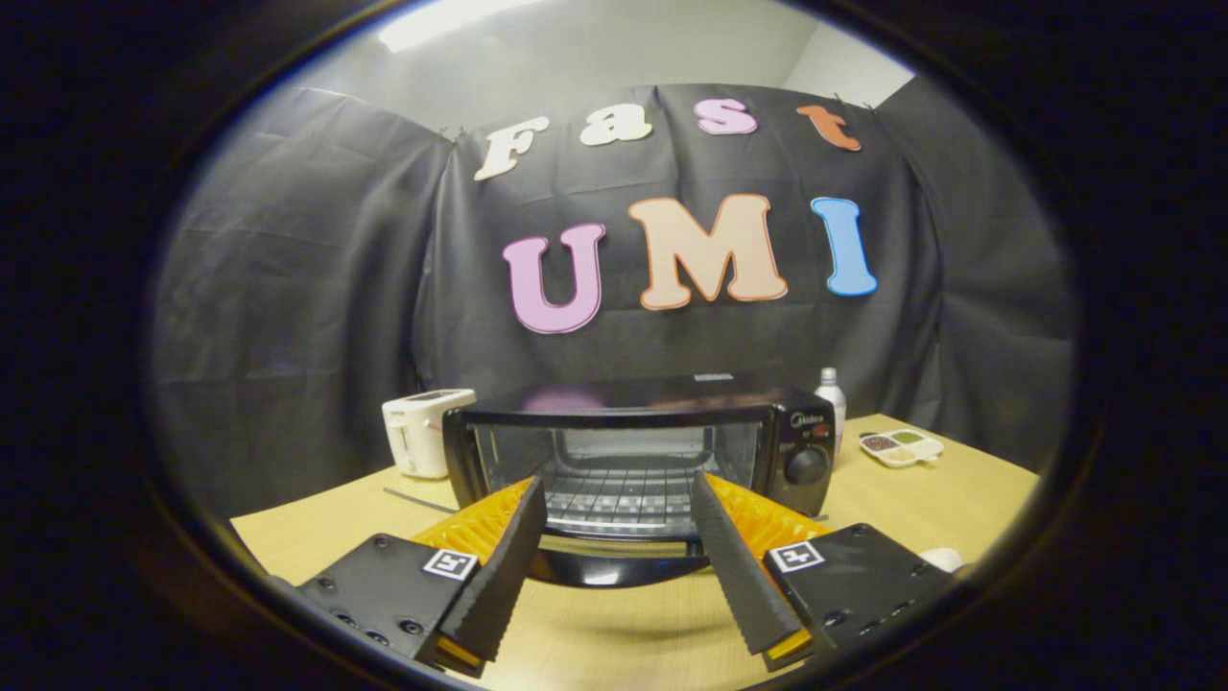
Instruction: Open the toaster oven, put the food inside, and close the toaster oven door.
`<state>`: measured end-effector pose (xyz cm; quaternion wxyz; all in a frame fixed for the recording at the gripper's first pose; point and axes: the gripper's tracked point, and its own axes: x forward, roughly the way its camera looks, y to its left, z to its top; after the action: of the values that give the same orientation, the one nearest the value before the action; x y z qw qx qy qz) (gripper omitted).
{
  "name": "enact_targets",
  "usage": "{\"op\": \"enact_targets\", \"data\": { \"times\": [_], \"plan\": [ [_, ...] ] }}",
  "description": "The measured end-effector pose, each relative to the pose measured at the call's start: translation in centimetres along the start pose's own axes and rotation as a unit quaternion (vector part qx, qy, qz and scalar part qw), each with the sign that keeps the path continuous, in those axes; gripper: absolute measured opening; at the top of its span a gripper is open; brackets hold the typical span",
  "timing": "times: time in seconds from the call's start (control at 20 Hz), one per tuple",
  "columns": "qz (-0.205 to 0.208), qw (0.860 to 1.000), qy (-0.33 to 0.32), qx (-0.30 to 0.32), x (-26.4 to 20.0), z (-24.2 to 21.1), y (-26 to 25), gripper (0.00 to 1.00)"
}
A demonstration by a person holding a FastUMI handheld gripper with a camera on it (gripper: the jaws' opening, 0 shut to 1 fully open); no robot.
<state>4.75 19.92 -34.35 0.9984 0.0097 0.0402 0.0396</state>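
While we look along the spread fingers of the tool (619, 537), which pinch nothing, we go over the scene from left to right. On the far left of the pale wooden desk (614, 633) stands a white boxy slot toaster (422, 432), just beside the left wall of the black toaster oven with a glass front (638, 456). That oven sits straight ahead of us, its wire rack (619, 494) visible inside, and its door (614, 561) appears to be dropped open and lying flat toward us, its dark rim showing between the fingers. A round black knob (806, 465) is on the oven's right panel. Behind that right side stands a white bottle with a grey cap (831, 393), and farther right lies a small white divided dish of dark and green bits (902, 446). At the near right a pale rounded thing (942, 559) peeks past the tool's body; we cannot tell what it is, and we cannot pick out the food with certainty.

We judge that the door is already down and the food comes next. To do that well, we should find the food first, keep the fingers wide while approaching, grip it level, and carry it over the lowered door without knocking it, setting it mid-rack.
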Motion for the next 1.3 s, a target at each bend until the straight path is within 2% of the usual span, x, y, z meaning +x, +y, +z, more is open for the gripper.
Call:
{"op": "enact_targets", "data": {
  "times": [0.25, 0.6, 1.15, 1.3],
  "plan": [
    [0.009, 0.998, 0.064, 0.01, -1.8, -3.0, 0.0, 0.95],
    [0.024, 0.988, 0.151, 0.021, -3.6, -6.6, -0.2, 0.95],
    [0.019, 0.97, 0.244, -0.005, -5.1, -12.2, -0.1, 0.95],
    [0.02, 0.97, 0.24, -0.016, -5.1, -12.1, 0.1, 0.95]
  ]
}}
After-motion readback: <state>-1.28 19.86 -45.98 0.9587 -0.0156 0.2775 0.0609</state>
